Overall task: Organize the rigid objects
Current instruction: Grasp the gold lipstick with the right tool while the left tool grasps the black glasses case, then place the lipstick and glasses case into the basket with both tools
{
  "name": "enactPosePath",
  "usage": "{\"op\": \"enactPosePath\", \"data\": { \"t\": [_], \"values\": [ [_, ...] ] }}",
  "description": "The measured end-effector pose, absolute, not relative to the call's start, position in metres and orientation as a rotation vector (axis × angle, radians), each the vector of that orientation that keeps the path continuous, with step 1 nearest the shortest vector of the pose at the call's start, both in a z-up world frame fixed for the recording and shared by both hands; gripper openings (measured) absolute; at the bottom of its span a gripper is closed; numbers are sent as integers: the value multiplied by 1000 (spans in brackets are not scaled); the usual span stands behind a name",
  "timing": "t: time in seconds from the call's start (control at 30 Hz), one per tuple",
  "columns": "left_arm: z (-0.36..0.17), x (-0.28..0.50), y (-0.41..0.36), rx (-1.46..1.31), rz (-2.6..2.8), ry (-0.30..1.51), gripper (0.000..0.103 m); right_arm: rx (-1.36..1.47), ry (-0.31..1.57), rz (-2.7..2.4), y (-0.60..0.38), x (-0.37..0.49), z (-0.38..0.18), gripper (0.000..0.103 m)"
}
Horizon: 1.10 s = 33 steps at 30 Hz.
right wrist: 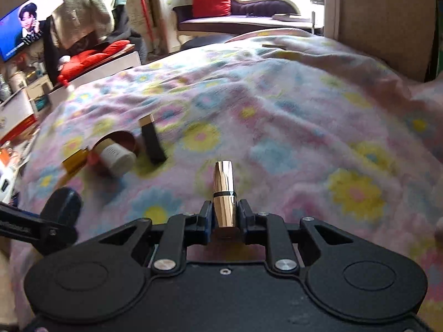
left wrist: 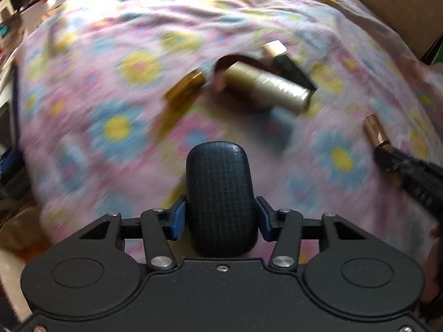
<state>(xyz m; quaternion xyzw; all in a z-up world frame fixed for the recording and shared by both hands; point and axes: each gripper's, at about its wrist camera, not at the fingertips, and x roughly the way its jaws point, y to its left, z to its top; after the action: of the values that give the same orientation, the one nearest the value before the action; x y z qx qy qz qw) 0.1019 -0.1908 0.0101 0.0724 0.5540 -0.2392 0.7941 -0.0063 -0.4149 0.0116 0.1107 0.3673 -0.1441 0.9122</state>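
My left gripper (left wrist: 220, 215) is shut on a dark blue oval case (left wrist: 220, 193) with a grid texture, held above the flowered blanket (left wrist: 110, 55). My right gripper (right wrist: 225, 217) is shut on a shiny gold lipstick tube (right wrist: 224, 193). Ahead in the left wrist view lie a gold-and-white cylinder (left wrist: 271, 87), a round pink container (left wrist: 221, 74) behind it, an amber bottle (left wrist: 185, 88) and a black stick with a gold cap (left wrist: 288, 63). The same group shows in the right wrist view: cylinder (right wrist: 115, 156), amber bottle (right wrist: 74, 161), black stick (right wrist: 152, 141). The left view is blurred.
The right gripper with its gold tube (left wrist: 375, 131) shows at the right edge of the left wrist view. The left gripper with the blue case (right wrist: 62, 204) shows at lower left of the right wrist view. Beyond the bed stand a TV (right wrist: 27, 22), red cushions (right wrist: 91, 55) and a cardboard box (right wrist: 387, 22).
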Motion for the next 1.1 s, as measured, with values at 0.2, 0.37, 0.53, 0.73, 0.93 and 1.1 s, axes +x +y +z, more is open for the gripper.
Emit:
{"op": "enactPosePath", "data": {
  "t": [0.2, 0.37, 0.53, 0.73, 0.93, 1.1],
  "values": [
    [14, 94, -123, 130, -445, 1233, 49, 151, 709, -404, -401, -3, 17, 88],
    [26, 93, -67, 79, -369, 1207, 49, -73, 784, -487, -374, 29, 0, 63],
    [35, 93, -18, 20, -295, 1176, 49, 3, 848, -440, -362, 44, 8, 19],
    [34, 91, 31, -51, -215, 1180, 49, 175, 843, -139, -291, 46, 35, 19],
    [31, 85, 68, -100, -109, 1172, 49, 274, 924, 160, -190, 53, 38, 19],
    [21, 87, 91, -181, -62, 1173, 49, 214, 1001, 253, -113, 50, 32, 19]
  ]
}}
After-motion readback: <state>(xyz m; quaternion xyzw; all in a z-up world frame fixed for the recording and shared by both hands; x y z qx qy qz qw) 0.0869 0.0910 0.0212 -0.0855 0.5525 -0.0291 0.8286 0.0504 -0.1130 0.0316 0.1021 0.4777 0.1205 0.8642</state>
